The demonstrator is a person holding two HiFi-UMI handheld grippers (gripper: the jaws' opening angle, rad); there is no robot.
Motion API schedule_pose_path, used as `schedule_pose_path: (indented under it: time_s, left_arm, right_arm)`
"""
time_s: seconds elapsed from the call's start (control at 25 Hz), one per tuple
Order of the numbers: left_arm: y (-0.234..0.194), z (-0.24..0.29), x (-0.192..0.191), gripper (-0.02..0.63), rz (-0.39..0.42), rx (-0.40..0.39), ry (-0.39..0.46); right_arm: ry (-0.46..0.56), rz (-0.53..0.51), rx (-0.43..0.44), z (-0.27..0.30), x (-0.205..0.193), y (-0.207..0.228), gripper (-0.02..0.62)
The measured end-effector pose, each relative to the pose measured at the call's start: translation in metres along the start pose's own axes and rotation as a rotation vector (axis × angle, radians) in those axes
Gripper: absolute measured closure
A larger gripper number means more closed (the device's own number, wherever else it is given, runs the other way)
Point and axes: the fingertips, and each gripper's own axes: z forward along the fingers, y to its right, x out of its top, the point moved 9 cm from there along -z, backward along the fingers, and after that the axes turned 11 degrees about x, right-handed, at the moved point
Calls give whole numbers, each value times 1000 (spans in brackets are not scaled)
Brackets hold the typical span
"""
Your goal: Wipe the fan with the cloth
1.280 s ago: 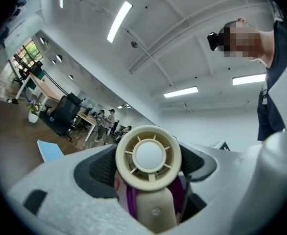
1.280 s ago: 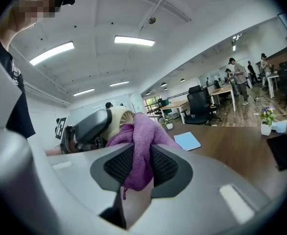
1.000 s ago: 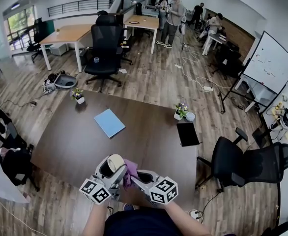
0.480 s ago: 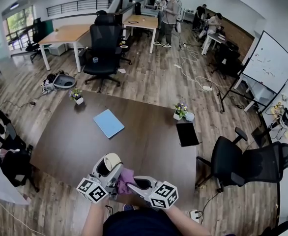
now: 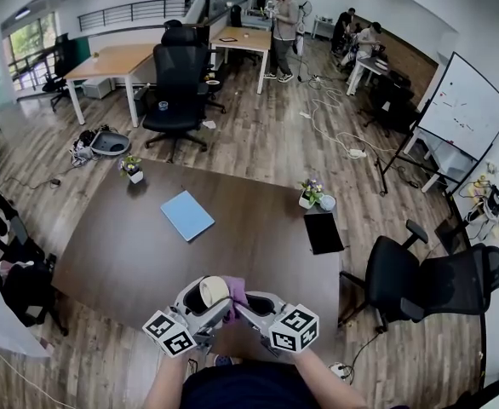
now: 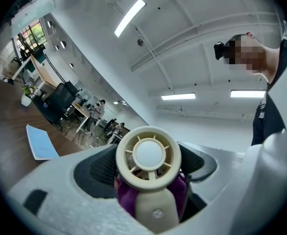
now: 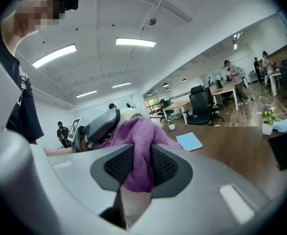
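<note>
Left gripper [image 6: 147, 167] jaws clamped on small cream handheld fan [image 6: 149, 153], round grille facing that gripper's camera. Right gripper [image 7: 141, 166] jaws clamped on purple cloth [image 7: 139, 133]; bunched wad sticks out past pads, touching fan head. Grippers meet tip to tip over near edge of dark brown table [image 5: 122, 254], close to person's body. Blue notebook [image 5: 187, 215] flat mid-table; black tablet [image 5: 324, 233] by right edge; potted plant [image 5: 131, 168] at far left corner, second potted plant [image 5: 309, 194] near far right corner
</note>
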Motion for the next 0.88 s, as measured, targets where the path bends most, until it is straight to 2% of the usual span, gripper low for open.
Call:
schedule_pose_path:
  time_s: [0.12, 0.4, 0.6, 0.88]
  left_arm:
    - [8, 2, -4, 227, 38, -61, -36]
    - [27, -1, -11, 227, 192, -174, -113]
    - [28, -4, -16, 227, 296, -148, -149]
    - [23, -6, -22, 227, 316, -125, -174]
  right_arm:
    - [3, -13, -21, -3, 6, 5, 491]
    - [8, -35, -48, -5, 15, 11, 491]
    - [15, -91, -78, -9, 29, 15, 491]
    - [61, -94, -86, -14, 38, 13, 491]
